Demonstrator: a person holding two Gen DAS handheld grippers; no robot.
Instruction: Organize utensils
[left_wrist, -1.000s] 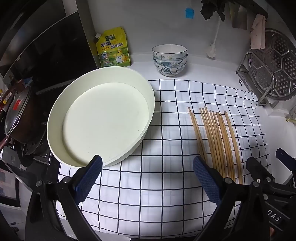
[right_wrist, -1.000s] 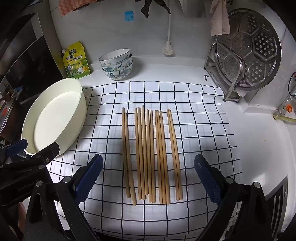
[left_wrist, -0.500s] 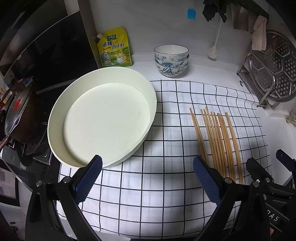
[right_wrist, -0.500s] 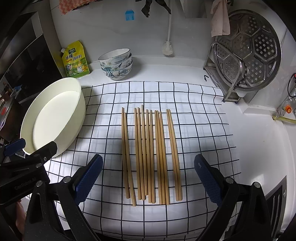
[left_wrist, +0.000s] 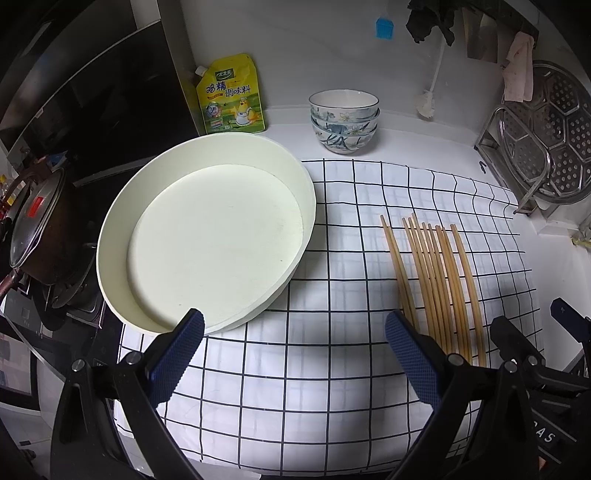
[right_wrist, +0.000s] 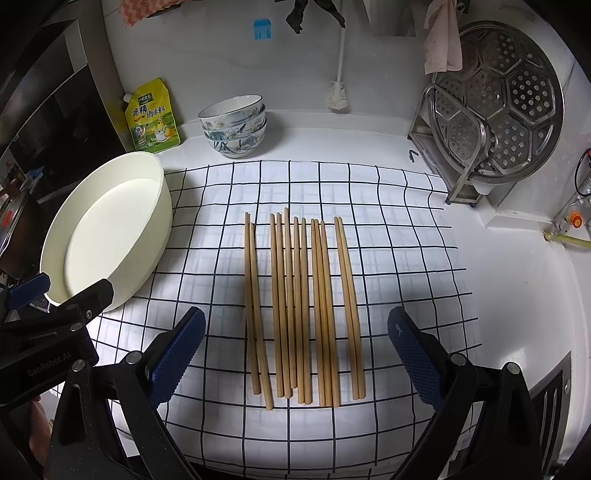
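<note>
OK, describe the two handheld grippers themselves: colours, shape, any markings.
Both match. The left gripper and the right gripper each have two black angular arms with silver screws, ending in long blue pads with a ribbed, knurled texture. Seen from the right wrist camera, the left gripper's black body is printed "GenRobot.AI" in pale letters. No cables or sleeves are visible.
</note>
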